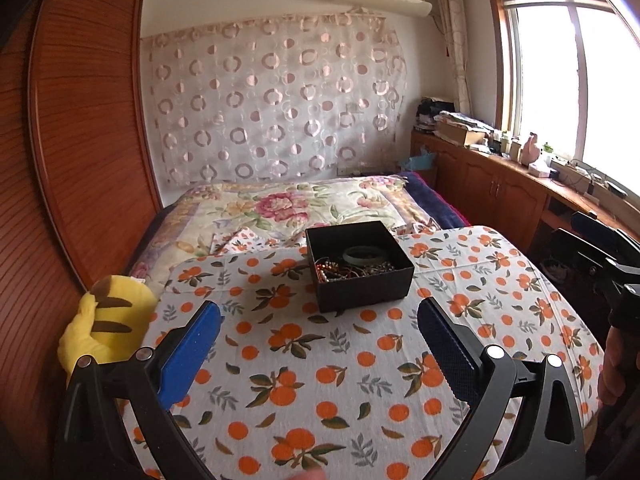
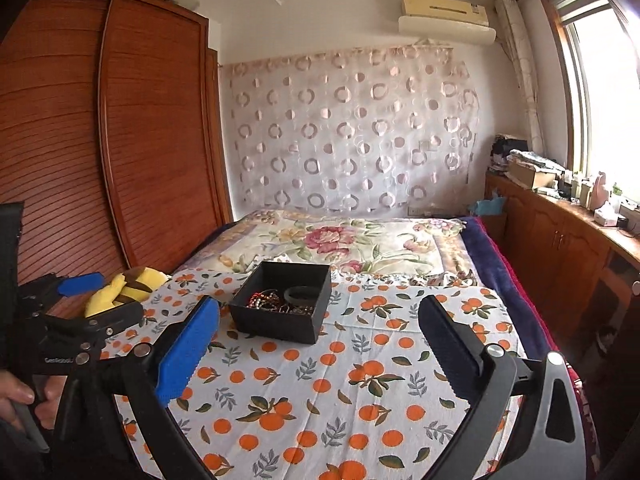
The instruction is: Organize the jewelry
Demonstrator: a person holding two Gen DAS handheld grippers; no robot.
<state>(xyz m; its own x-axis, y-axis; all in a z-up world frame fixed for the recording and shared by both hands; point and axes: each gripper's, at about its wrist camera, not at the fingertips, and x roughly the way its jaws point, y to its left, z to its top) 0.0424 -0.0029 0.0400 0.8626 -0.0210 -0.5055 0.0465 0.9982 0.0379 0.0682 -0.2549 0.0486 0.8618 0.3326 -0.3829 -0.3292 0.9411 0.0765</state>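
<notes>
While both tools [image 1: 320, 320] [image 2: 320, 320] gape empty, bare cloth [image 1: 320, 380] separates them from the box [image 1: 360, 268].

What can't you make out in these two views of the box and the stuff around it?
- Jewelry in the box: too small and tangled in both views to count or tell the pieces apart; only a dark bangle stands out.
- Box floor: near wall hides part of it.
- Yellow plush: partly behind the left gripper in the left view, behind that same gripper in the right view.
- Window: blown out, nothing visible outside.
</notes>
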